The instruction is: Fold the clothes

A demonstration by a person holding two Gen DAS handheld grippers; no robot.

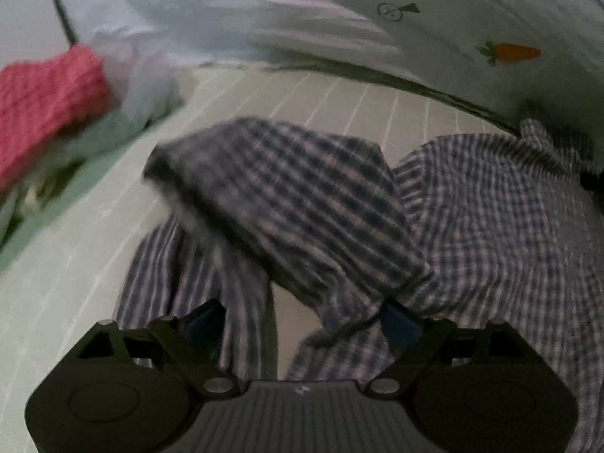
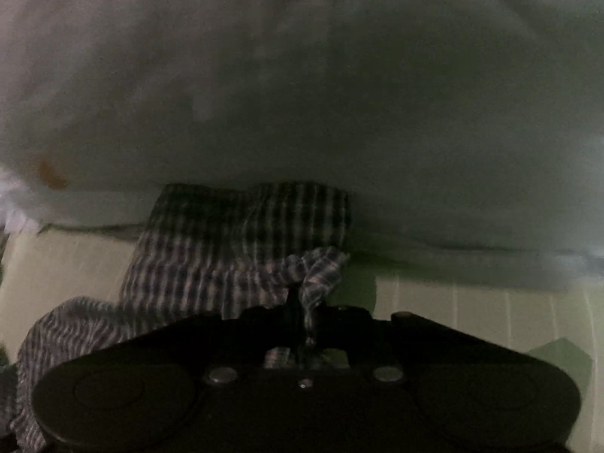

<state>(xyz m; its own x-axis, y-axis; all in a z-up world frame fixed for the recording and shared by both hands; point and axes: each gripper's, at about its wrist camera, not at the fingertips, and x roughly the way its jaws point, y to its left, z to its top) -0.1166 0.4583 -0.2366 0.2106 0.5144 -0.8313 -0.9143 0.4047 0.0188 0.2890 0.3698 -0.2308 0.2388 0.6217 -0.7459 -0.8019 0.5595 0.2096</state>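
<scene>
A blue-and-white checked shirt point(image 1: 302, 196) lies crumpled on a pale striped sheet point(image 1: 339, 102), one folded part raised in the middle. My left gripper point(image 1: 302, 324) hangs just over it with its jaws wide apart. Shirt cloth lies between the jaws and drapes over the right finger point(image 1: 400, 328), but the pads do not press on it. In the right wrist view the same checked shirt point(image 2: 211, 249) stretches away to the left. My right gripper point(image 2: 302, 302) is shut on a bunched edge of it, and a tuft of cloth pokes out past the fingertips.
A red knitted garment point(image 1: 45, 105) and a pale green cloth point(image 1: 75, 196) lie at the left. White bedding with a carrot print point(image 1: 513, 53) borders the far side, with a dark cable point(image 1: 60, 7) at upper left. A white bedding mound point(image 2: 302, 94) fills the right wrist view.
</scene>
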